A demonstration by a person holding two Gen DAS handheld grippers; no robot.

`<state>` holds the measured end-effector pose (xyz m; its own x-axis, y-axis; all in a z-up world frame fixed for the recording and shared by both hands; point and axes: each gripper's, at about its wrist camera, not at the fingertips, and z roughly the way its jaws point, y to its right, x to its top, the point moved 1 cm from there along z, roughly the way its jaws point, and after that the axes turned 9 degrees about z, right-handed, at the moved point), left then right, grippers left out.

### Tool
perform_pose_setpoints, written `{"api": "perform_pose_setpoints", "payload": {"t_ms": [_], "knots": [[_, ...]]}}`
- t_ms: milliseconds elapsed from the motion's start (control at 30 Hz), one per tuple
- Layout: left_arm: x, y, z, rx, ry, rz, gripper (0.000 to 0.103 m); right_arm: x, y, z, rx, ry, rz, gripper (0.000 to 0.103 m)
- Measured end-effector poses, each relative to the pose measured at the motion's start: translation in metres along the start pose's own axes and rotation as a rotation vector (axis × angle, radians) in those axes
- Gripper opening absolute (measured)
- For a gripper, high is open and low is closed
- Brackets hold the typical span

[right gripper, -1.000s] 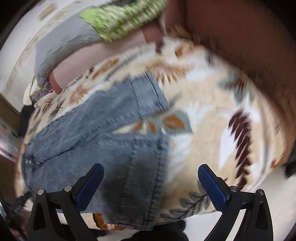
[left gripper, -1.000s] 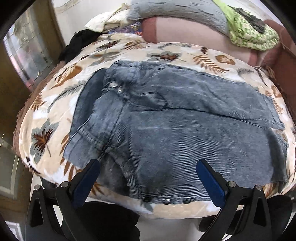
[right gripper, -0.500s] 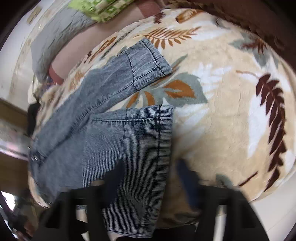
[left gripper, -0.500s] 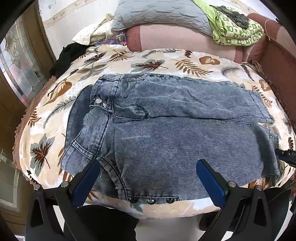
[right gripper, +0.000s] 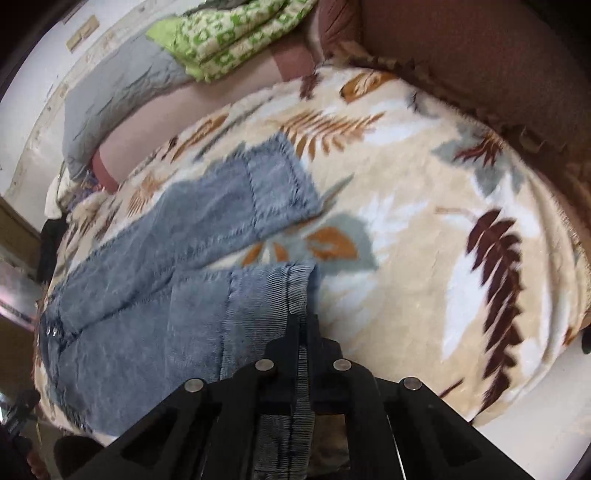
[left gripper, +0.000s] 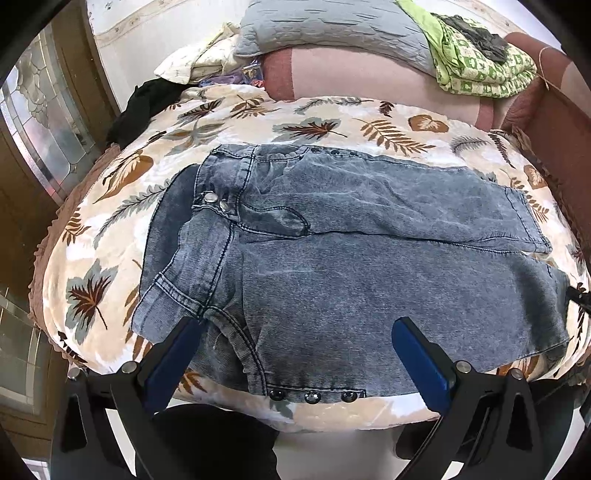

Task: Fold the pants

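Grey-blue denim pants (left gripper: 332, 258) lie flat on a leaf-print blanket (left gripper: 92, 258), waist to the left and legs running right. My left gripper (left gripper: 297, 328) hovers open over the near waist and hip, its blue pads wide apart with nothing pinched between them. In the right wrist view the pants (right gripper: 155, 332) stretch off to the left. My right gripper (right gripper: 303, 325) is shut on the hem of the near leg, and a strip of ribbed denim is clamped between its black fingers. The far leg's hem (right gripper: 280, 184) lies free on the blanket (right gripper: 424, 258).
A grey pillow (left gripper: 332, 26) and a folded green patterned cloth (left gripper: 480, 66) lie at the far side. A black garment (left gripper: 147, 103) sits at the far left corner. A brown upholstered side (right gripper: 480, 55) borders the blanket on the right. A glazed door (left gripper: 44, 129) stands to the left.
My right gripper's jaws went from wide open to shut, pinching the near leg's hem. The left gripper stayed open over the waist.
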<state>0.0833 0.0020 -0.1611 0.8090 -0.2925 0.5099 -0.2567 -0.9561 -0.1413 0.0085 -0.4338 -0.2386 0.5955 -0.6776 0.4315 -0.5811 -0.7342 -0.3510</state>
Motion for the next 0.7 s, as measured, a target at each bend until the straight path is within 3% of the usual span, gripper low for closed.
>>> {"api": "perform_pose_setpoints", "payload": {"t_ms": [167,300,433,533,567,600,700], "knots": [[0.0,-0.001,0.003,0.006,-0.005,-0.004,0.103,0.018,0.005,-0.001,-0.047,0.068,0.007,0.003],[-0.001,-0.005,0.007,0.002,-0.022,-0.013,0.103,0.023,0.018,0.034,-0.083,-0.024,0.079,0.004],[-0.002,-0.012,0.004,0.017,-0.016,-0.019,0.103,0.028,0.039,0.031,0.038,-0.058,0.205,0.006],[0.0,-0.016,0.004,0.018,-0.016,-0.035,0.103,0.025,0.048,0.014,0.115,-0.072,0.238,0.031],[0.0,-0.017,0.003,0.015,-0.014,-0.039,0.103,0.021,0.047,0.008,0.13,-0.073,0.231,0.046],[0.0,-0.017,0.003,0.01,-0.013,-0.04,0.103,0.015,0.046,-0.002,0.17,-0.083,0.198,0.051],[0.0,-0.012,0.003,0.003,-0.013,-0.03,0.103,-0.004,0.038,-0.021,0.236,-0.133,0.115,0.051]]}}
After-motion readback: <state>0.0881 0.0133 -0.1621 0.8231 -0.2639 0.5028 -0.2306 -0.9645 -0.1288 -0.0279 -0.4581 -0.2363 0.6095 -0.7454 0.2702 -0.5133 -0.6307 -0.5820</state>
